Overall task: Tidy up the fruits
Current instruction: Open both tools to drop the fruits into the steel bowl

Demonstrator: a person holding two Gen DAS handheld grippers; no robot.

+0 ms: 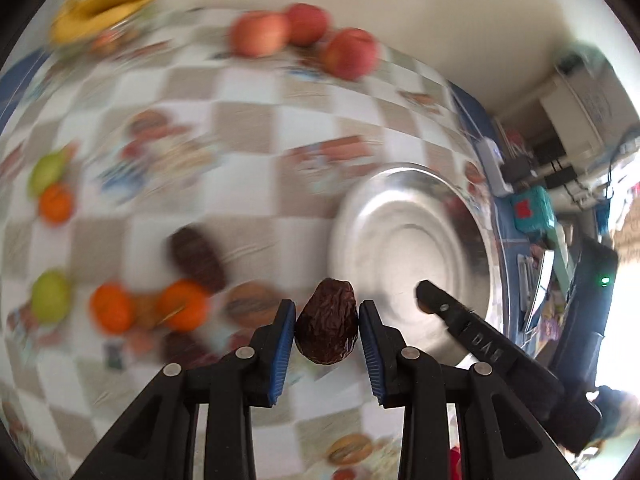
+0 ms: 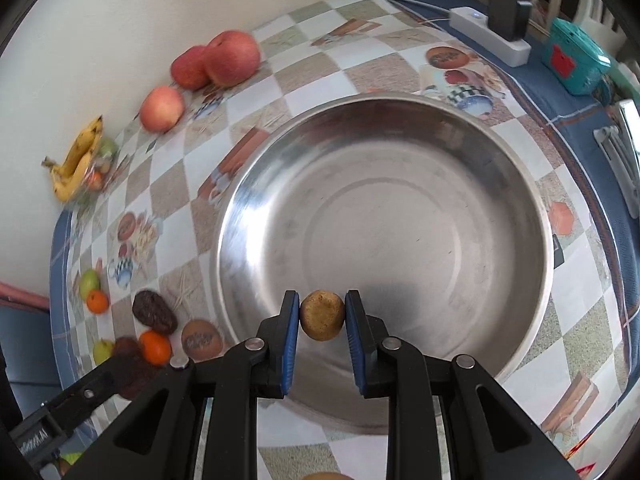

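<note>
My left gripper point(image 1: 327, 326) had its jaws clamped on a dark wrinkled date point(image 1: 327, 322), held above the checkered surface point(image 1: 248, 128) just beside the near-left rim of the steel bowl point(image 1: 412, 240). My right gripper point(image 2: 322, 316) had its jaws closed on a small tan round fruit point(image 2: 322, 315), hanging over the bowl's near inside wall. Bowl point(image 2: 400, 208) looked bare inside in the right wrist view; no fruit lay in it.

Left wrist view was motion-blurred. Loose fruit on the surface: three red apples point(image 1: 304, 36) at the far edge by the wall, bananas point(image 1: 108, 4) at the far-left corner on top of what seemed a small clear container with other fruit, too blurred to confirm. Another dark date point(image 1: 196, 258) lay left of the bowl, two oranges point(image 1: 150, 306) near it, and green fruits point(image 1: 50, 296) with a third orange point(image 1: 56, 203) toward the left edge.

A white power strip point(image 2: 488, 36) and a teal box point(image 2: 574, 56) sat at the far-right corner.
</note>
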